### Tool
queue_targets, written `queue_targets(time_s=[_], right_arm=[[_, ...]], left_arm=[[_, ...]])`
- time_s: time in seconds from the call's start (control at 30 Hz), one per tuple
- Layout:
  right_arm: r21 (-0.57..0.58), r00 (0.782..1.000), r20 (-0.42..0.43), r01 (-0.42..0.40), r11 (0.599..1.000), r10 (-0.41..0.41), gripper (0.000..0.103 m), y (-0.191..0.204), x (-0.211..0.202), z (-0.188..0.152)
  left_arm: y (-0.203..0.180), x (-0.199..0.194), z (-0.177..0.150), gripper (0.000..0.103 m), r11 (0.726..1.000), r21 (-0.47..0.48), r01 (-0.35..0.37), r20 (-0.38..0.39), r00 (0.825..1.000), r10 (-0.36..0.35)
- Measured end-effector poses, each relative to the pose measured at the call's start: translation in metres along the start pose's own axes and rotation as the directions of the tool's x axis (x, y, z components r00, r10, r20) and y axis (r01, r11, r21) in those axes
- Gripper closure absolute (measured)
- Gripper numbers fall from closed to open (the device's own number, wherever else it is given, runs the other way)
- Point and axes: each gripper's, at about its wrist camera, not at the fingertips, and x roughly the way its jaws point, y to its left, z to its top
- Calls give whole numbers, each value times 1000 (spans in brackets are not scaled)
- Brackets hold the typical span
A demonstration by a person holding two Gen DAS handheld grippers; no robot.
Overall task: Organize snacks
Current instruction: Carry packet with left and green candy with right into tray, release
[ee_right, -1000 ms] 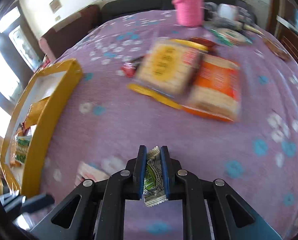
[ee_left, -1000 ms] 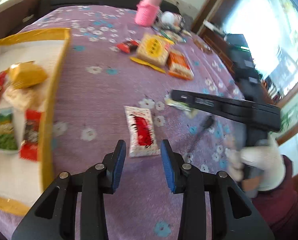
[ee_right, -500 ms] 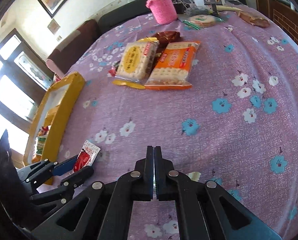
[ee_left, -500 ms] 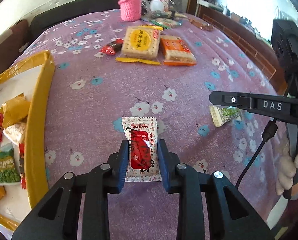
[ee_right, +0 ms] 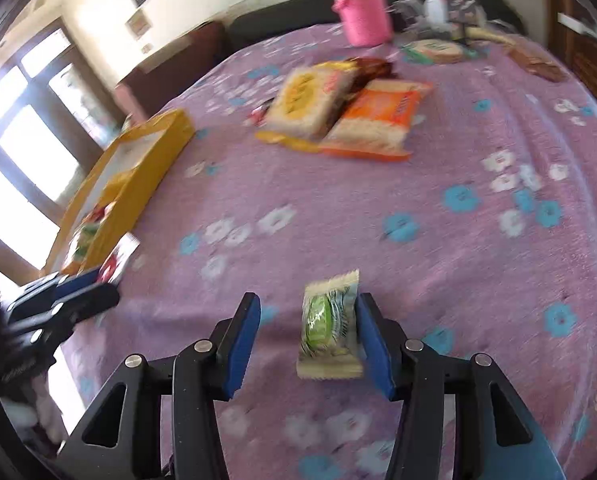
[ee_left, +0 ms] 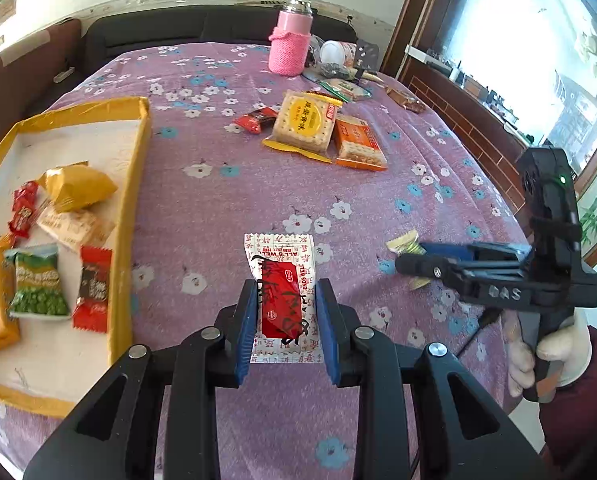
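Left gripper [ee_left: 285,322] jaws clench the red-and-white foil sachet [ee_left: 283,296]; right gripper [ee_right: 306,340], released, should apparently centre the green-and-cream wrapped candy [ee_right: 329,326] before closing.

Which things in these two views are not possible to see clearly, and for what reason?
- Left wrist view: green candy mostly hidden by the right claw.
- Left wrist view: near end of the red-and-white packet sits between the left claw's pads; contact unclear.
- Right wrist view: motion blur makes cracker packs unreadable.
- Right wrist view: yellow tray's contents mostly hidden by its wall.
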Motion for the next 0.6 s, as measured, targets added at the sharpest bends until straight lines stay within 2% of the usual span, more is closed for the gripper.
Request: queue_targets(time_s=[0.07, 0.13, 0.23, 0.37, 0.4, 0.43, 0.47, 0.53, 0.6], right_arm=[[0, 1000, -5, -12, 1000, 12, 53, 3, -2, -3], [-14, 998, 8, 60, 998, -59, 52, 5, -2, -2], [2, 996, 8, 88, 996, -88, 51, 7, 3, 1], [-75, 979, 14, 204, 976, -203, 53, 26, 11, -3], [-86, 972, 21, 234, 968, -233, 57, 29, 12, -5], [-87, 968, 25, 250, 964, -249, 72, 30, 11, -6], [-88, 965, 26, 262, 961, -261, 78, 30, 10, -7], [-78, 971, 18, 238, 968, -237, 84, 29, 8, -6], [-78, 975, 16, 222, 972, -222, 84, 32, 4, -5]], left_arm=[[5, -3, -1, 77, 1000, -18, 6, 10, 1000, -6], [10, -5, -3, 77, 999, -34, 10, 17, 1000, -10], [16, -7, -6, 77, 999, -51, 14, 22, 1000, -13], [28, -15, -9, 77, 997, -75, 14, 41, 999, -11], [33, -18, -9, 77, 996, -86, 13, 49, 999, -9], [37, -20, -9, 77, 995, -96, 13, 55, 998, -8], [43, -22, -9, 77, 994, -110, 15, 64, 998, -8], [57, -29, -8, 77, 989, -145, 27, 82, 996, -15], [72, -37, -6, 77, 984, -175, 28, 102, 995, -10]])
